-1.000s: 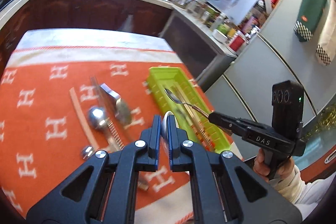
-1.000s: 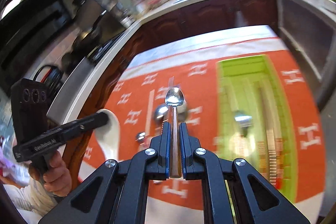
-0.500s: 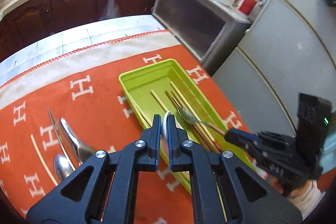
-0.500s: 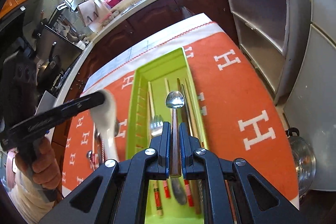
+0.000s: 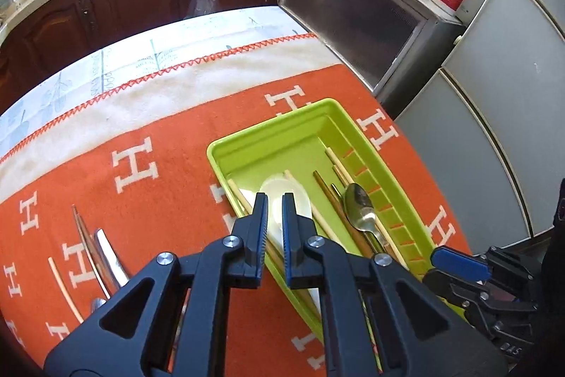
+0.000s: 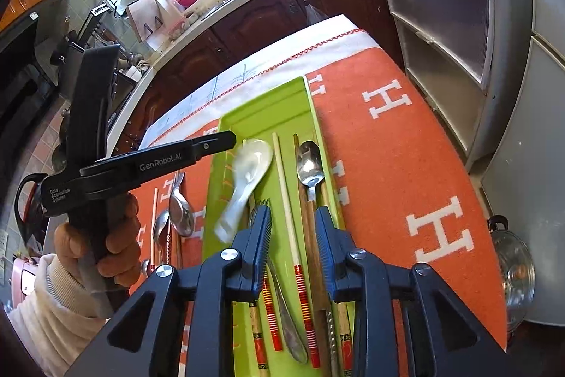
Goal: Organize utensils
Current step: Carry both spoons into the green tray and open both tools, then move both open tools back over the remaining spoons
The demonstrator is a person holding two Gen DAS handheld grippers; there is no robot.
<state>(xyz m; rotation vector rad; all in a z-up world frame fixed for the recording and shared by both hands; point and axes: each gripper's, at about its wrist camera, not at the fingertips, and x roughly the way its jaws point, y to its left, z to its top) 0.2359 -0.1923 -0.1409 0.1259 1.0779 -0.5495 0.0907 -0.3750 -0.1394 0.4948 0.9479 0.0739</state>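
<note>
Behind the right tool (image 6: 293, 228), agape, a fork (image 6: 259, 204); left tool (image 5: 274, 214) unclenched above white spoon (image 5: 286, 196).

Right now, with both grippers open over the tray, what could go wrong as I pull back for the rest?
1. The white spoon looks blurred and tilted against the tray wall, so it may not be settled; it could slide or tip out.
2. The right gripper straddles the metal spoon handle and chopsticks; lifting carelessly could snag them.
3. The left gripper sits close above the white spoon and could knock it.
</note>
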